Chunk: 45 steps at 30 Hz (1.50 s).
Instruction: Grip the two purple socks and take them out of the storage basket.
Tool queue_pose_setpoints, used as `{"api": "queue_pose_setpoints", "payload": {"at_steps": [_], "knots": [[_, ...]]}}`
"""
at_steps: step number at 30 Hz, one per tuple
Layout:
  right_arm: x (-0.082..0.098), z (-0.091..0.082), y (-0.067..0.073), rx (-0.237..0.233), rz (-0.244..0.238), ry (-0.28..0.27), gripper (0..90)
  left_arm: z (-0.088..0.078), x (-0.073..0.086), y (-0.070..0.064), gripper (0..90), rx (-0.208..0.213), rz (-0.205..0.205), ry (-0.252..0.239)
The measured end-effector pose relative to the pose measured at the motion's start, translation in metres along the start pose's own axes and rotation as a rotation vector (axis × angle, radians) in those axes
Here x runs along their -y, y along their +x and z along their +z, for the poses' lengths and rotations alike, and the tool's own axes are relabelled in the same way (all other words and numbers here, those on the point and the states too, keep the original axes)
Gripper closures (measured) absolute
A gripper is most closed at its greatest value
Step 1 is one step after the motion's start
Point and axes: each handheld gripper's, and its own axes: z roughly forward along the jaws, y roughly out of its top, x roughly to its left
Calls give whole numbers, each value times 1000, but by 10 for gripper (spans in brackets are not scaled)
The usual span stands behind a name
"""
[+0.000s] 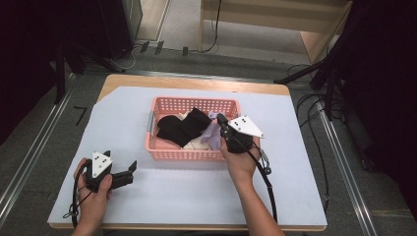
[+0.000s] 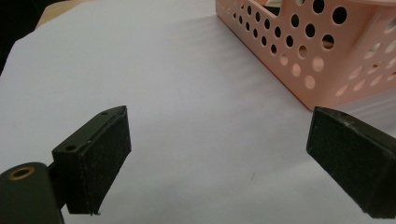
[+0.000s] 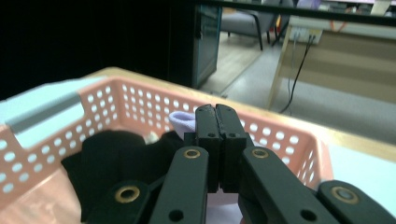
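**Pink basket of cloth, right gripper clamped on lilac piece**

Pink basket (image 1: 167, 152), frame centre, held black cloth (image 1: 179, 129), cream cloth (image 1: 196, 143), lilac cloth (image 1: 211, 132) at its right end. Right gripper (image 1: 220, 119) pinched tight on lilac cloth. Left gripper (image 1: 132, 167), lower left, gaped wide, holding nothing, over white sheet (image 1: 196, 191).

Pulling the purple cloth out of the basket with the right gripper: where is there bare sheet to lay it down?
Bare white sheet lies between the pink basket and the table's near edge, bordered by the left gripper and the right forearm. The strip left of the basket is free too. Inside the basket is crowded: black cloth, purple cloth, right gripper.
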Motion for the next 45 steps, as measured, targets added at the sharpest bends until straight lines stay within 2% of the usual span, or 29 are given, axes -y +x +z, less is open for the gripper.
{"api": "queue_pose_setpoints", "payload": {"at_steps": [3,7,8,10,11,12,13,14,15,16,17,21,22,24,26,27,28,30,31,33,34,36,37,38,39,40,41,42,45], "knots": [[-5,-6,-6,8,-9,-60,900,0,0,0,71,-1,5,-2],[-10,-13,-14,29,0,-102,900,0,0,0,71,-1,4,-2],[-13,-19,-21,47,4,-135,900,0,0,0,71,-1,3,-3],[-15,-22,-25,53,15,-151,900,0,0,0,71,0,2,-3],[-18,-30,-34,77,20,-183,900,0,0,0,71,-1,2,-3],[-18,-30,-34,77,20,-183,900,0,0,0,71,-1,2,-3],[-21,-38,-44,92,29,-204,900,0,0,0,71,-1,2,-2],[-21,-38,-44,92,29,-204,900,0,0,0,71,-1,3,-1],[-22,-46,-55,121,39,-213,900,0,0,0,71,-2,2,-3],[-22,-46,-55,121,39,-213,900,0,0,0,71,-2,2,-3],[-21,-54,-67,146,53,-219,900,0,0,0,71,-4,2,-2],[-10,-65,-90,199,89,-197,900,0,0,0,71,-6,0,1],[-10,-65,-90,199,89,-197,900,0,0,0,71,-6,0,1],[4,-68,-102,241,100,-165,900,0,0,0,71,-6,2,7],[7,-69,-105,256,110,-154,894,0,0,0,71,-7,2,7],[10,-70,-109,271,111,-150,875,0,0,0,71,-7,2,7],[15,-71,-113,305,129,-139,801,0,0,0,71,-8,2,5],[16,-71,-114,317,124,-132,783,0,0,0,71,-7,1,5],[17,-72,-115,341,111,-126,724,0,0,0,71,-6,1,5],[17,-72,-115,342,115,-126,696,0,0,0,71,-7,5,5],[17,-70,-112,315,127,-121,649,0,0,0,71,-6,2,5],[19,-64,-106,281,127,-91,614,0,0,0,71,-6,3,5],[19,-64,-106,281,127,-91,614,0,0,0,71,-6,1,5],[21,-56,-97,242,111,-69,591,0,0,0,71,-6,1,4],[21,-56,-97,242,111,-69,591,0,0,0,71,-6,1,4],[24,-48,-88,198,100,-60,581,0,0,0,71,-7,3,7],[25,-45,-83,174,108,-61,577,0,0,0,71,-7,3,7],[25,-45,-83,174,108,-61,577,0,0,0,71,-7,3,7],[26,-32,-66,90,141,-54,578,0,0,0,71,-4,3,6]]}}
